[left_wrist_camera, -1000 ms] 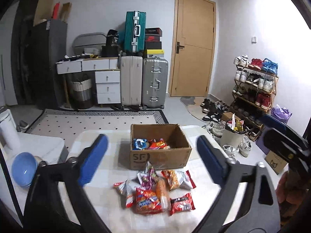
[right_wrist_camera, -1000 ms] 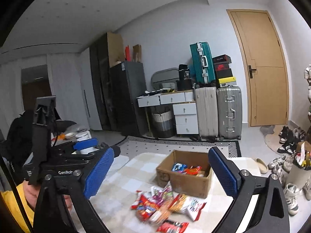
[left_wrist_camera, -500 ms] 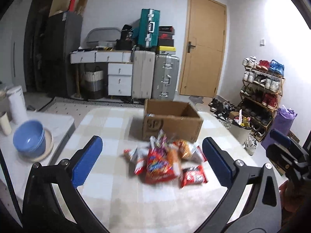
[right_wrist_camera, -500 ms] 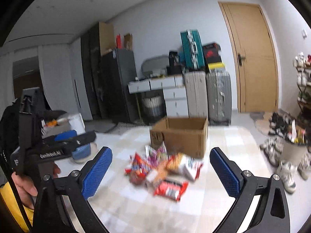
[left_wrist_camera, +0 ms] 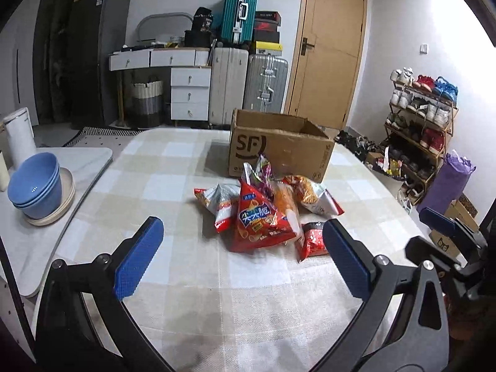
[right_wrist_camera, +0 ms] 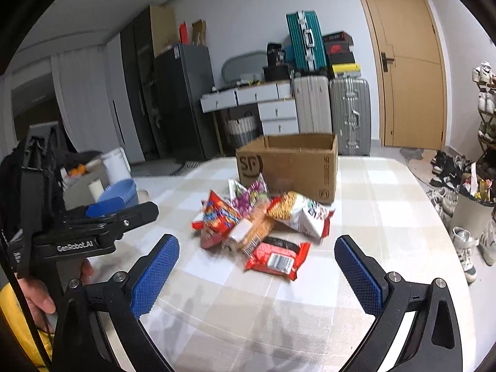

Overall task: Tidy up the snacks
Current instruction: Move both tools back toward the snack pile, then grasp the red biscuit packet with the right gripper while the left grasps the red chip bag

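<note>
A pile of snack bags (left_wrist_camera: 263, 210) lies on the checked tablecloth (left_wrist_camera: 173, 192) in front of an open cardboard box (left_wrist_camera: 279, 148) marked SF. A big red triangular chip bag (left_wrist_camera: 257, 220) leans at the pile's front. In the right wrist view the pile (right_wrist_camera: 260, 220) has a flat red packet (right_wrist_camera: 277, 255) nearest me, with the box (right_wrist_camera: 291, 164) behind. My left gripper (left_wrist_camera: 245, 259) is open and empty, low over the table just short of the pile. My right gripper (right_wrist_camera: 255, 272) is open and empty, close to the red packet.
Stacked blue bowls (left_wrist_camera: 35, 186) on a plate sit on a white side table (left_wrist_camera: 77, 161) at the left, beside a white canister (left_wrist_camera: 18, 139). Suitcases (left_wrist_camera: 248, 83), drawers and a door stand behind. A shoe rack (left_wrist_camera: 421, 117) is at the right.
Both grippers have dropped lower and come closer to the snack pile. The box's inside has gone out of sight. Both stay open.
</note>
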`<state>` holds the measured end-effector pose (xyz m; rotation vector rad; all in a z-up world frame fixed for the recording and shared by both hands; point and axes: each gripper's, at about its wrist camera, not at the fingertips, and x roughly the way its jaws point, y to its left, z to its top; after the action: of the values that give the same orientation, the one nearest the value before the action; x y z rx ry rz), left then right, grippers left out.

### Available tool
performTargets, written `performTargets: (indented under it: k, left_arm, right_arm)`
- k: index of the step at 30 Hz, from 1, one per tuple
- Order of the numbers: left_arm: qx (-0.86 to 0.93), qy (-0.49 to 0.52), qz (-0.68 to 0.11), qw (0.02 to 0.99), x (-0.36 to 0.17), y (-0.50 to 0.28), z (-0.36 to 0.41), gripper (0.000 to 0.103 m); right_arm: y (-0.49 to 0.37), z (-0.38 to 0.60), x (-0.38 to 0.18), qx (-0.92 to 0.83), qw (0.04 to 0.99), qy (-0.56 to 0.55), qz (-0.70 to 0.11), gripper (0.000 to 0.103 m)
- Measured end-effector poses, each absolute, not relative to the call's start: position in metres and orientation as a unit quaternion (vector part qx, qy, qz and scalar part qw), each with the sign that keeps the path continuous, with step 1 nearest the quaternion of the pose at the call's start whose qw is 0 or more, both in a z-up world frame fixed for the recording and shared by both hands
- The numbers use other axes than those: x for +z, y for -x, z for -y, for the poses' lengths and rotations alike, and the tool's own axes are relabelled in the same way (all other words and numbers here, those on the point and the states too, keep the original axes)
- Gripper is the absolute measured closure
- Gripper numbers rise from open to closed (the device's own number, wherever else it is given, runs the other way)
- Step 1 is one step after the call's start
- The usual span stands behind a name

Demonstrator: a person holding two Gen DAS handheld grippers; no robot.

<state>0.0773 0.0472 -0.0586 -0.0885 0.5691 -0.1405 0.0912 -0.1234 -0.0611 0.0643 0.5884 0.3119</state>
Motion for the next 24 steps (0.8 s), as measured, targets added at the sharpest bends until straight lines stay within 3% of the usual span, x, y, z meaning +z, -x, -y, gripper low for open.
performTargets:
  k: [5,11,24]
  left_arm:
    - [-0.064,0.047,-0.305,0.949,-0.075,-0.099,-0.045,0.001]
    - [-0.061,0.06,-0.331,0.94,-0.103,-0.13,-0.047,0.001]
    - [-0.056,0.095,-0.354,0.929,-0.123,-0.185,-0.053,0.001]
  right_arm:
    - [-0.132,0.117,-0.096,0.124,0.927,0.0,-0.354,0.001]
    - [-0.179,0.122,-0.127,0.123,0.899,-0.038,-0.418,0.001]
    - [-0.223,0.116,-0.157,0.108,0.873,-0.034,-0.475,0.002]
